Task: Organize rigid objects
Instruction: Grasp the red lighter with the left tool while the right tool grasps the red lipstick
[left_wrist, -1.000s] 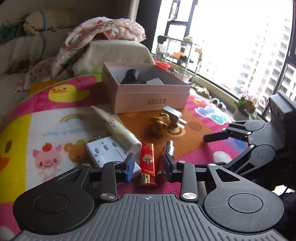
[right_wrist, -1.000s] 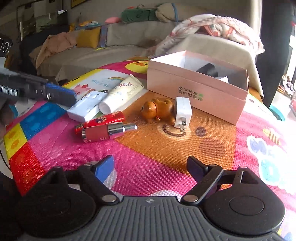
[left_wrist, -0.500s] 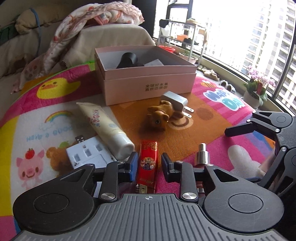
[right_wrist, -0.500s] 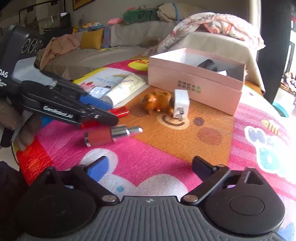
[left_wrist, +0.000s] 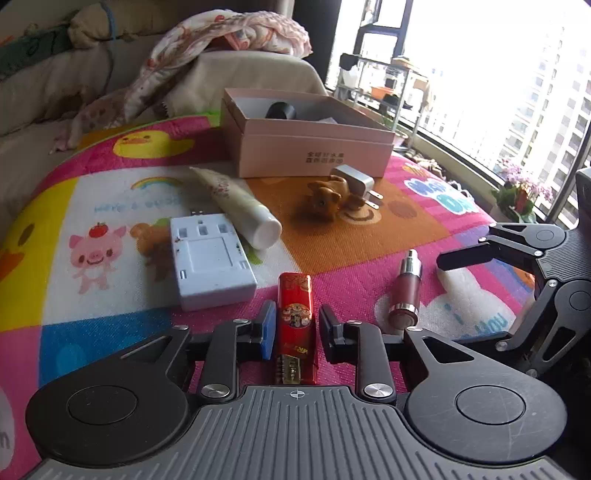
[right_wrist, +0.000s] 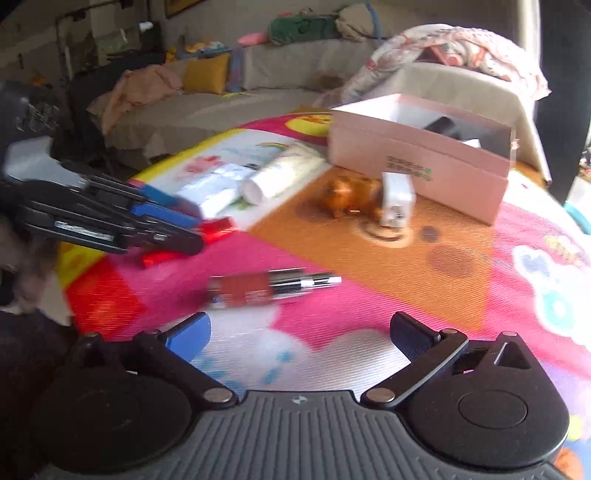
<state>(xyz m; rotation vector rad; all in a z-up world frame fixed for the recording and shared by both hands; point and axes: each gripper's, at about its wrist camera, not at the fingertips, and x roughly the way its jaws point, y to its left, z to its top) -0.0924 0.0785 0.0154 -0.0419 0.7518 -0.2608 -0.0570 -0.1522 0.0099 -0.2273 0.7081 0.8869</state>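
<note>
While left hand-held gripper (left_wrist: 293, 325) straddles lighter (left_wrist: 294, 314) unclamped | lengthwise, striker rearward | right hand-held gripper (right_wrist: 299, 332) agape

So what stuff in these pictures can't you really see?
- Pink box contents: both views, walls hide all but a black object.
- Red lighter near end: left wrist view, under the gripper body; whether the left gripper pads touch it is unclear.
- Small red bottle: right wrist view, motion-blurred.
- Box print: too small.

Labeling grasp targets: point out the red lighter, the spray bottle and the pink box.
red lighter (left_wrist: 295, 314), left wrist view, middle of its printed body
spray bottle (left_wrist: 406, 288), left wrist view, on its reddish body
pink box (left_wrist: 314, 157), left wrist view, on its front wall
</note>
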